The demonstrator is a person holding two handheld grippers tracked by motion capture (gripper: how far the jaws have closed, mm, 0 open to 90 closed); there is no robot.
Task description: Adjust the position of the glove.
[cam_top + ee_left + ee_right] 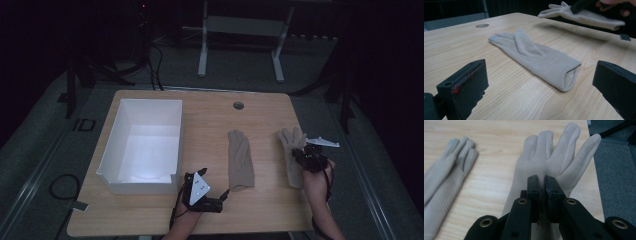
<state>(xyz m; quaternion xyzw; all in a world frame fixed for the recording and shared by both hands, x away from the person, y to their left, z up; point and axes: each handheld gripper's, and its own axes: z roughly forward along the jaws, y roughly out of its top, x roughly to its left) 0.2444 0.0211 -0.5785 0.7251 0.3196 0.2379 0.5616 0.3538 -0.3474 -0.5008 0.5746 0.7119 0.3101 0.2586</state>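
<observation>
A: What do we lose sight of here? In the high view the right tongs [300, 152] cover the palm of the right glove [292, 150], and the person's forearms are cut off at the bottom edge. The room behind the worktop [210, 107] is too dark to read beyond a pale desk frame [240, 37] at twelve o'clock and cables on the grey floor [45, 150].

B: In the right gripper view we see those tongs [543, 187] pressed tight together on the glove's [554, 152] cloth, just below the fingers, which spread toward twelve o'clock. The cuff is hidden under the black jaws.

A: And the left tongs [222, 196] sit at the worktop's six o'clock edge, stood wide apart. In the left gripper view the left tongs [539, 82] hold nothing; the other glove [536, 57] lies flat ahead of them, cuff nearest, not touching either jaw.

B: That view also shows us the held glove [584, 16] lifted off the wood at one o'clock, with a shadow beneath it, which the high view hardly tells.

A: The surface is light wood grain with a round cable hole [238, 105] near twelve o'clock. A white bin [145, 145] stands at nine o'clock, well apart from both gloves; we cannot tell what the pale curve inside it is.
</observation>
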